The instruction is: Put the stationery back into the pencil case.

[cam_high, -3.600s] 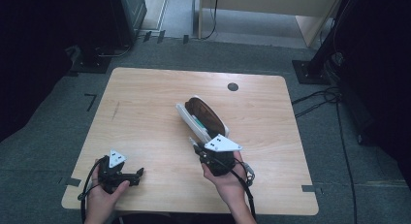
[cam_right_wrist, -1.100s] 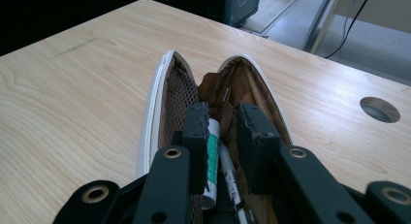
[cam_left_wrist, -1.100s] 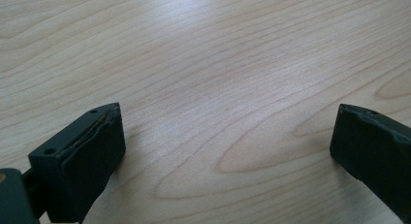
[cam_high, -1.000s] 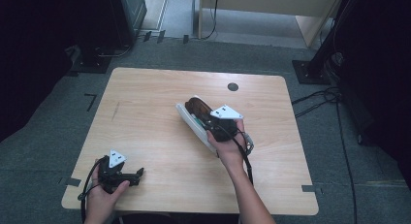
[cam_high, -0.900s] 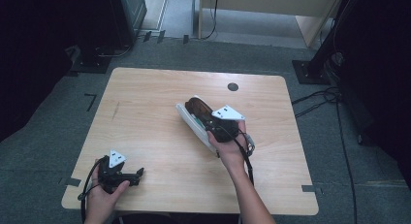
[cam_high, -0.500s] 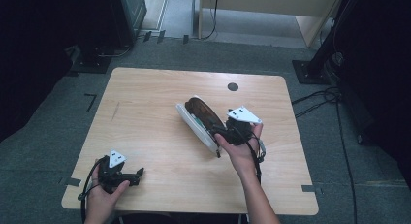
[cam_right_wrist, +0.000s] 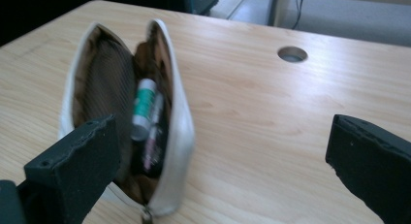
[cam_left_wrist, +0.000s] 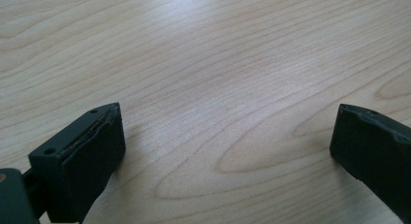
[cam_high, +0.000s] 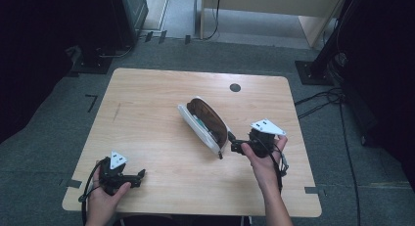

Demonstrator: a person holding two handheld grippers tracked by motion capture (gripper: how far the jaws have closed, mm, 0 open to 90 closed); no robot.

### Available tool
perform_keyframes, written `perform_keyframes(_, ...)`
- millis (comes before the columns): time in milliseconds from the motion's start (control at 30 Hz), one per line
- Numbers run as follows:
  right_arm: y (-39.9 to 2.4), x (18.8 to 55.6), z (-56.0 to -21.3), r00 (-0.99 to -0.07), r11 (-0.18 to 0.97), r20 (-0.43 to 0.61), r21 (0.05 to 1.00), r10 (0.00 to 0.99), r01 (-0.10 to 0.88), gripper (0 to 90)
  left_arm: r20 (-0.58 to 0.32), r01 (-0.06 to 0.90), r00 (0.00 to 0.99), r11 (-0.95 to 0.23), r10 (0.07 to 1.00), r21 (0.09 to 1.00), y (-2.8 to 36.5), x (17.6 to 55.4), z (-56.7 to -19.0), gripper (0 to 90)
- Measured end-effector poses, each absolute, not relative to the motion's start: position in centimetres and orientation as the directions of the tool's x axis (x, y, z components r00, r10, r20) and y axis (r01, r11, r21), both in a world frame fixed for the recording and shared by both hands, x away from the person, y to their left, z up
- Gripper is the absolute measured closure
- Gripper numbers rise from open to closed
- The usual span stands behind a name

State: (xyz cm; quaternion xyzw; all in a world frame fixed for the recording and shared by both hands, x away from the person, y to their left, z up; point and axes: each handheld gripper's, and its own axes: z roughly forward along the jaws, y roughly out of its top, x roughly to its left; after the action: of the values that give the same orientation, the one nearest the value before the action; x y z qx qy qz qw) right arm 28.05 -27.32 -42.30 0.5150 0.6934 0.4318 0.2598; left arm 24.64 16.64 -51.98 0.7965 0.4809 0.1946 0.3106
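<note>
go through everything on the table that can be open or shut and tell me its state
Pouch: unzipped, gaping open, lying on the table.
Green-labelled tube: lying inside the pouch.
Left gripper: open, nothing between its jaws.
Right gripper: just opened wide, empty, beside the pouch's near end.

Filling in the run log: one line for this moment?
pouch: unzipped, on table | right gripper: open, beside pouch, empty | left gripper: open, empty
</note>
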Motion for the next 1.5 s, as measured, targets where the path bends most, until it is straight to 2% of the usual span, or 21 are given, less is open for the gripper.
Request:
perform_keyframes(567,-32.2,25.9,-46.2,-0.257,0.088,0.073,0.82,0.964,0.565,0.0,0.012,0.645,0.462,-0.345,0.887,0.682,16.6,24.6,-52.0,0.0)
perform_keyframes(1233,-35.4,22.7,-50.6,-0.198,0.075,0.077,0.747,0.977,0.661,0.0,0.012,0.645,0.462,-0.345,0.887,0.682,16.6,24.6,-52.0,0.0)
perform_keyframes(1500,-36.4,21.6,-52.0,-0.182,0.096,0.045,0.713,0.982,0.695,0.0,0.012,0.645,0.462,-0.345,0.887,0.682,16.6,24.6,-52.0,0.0)
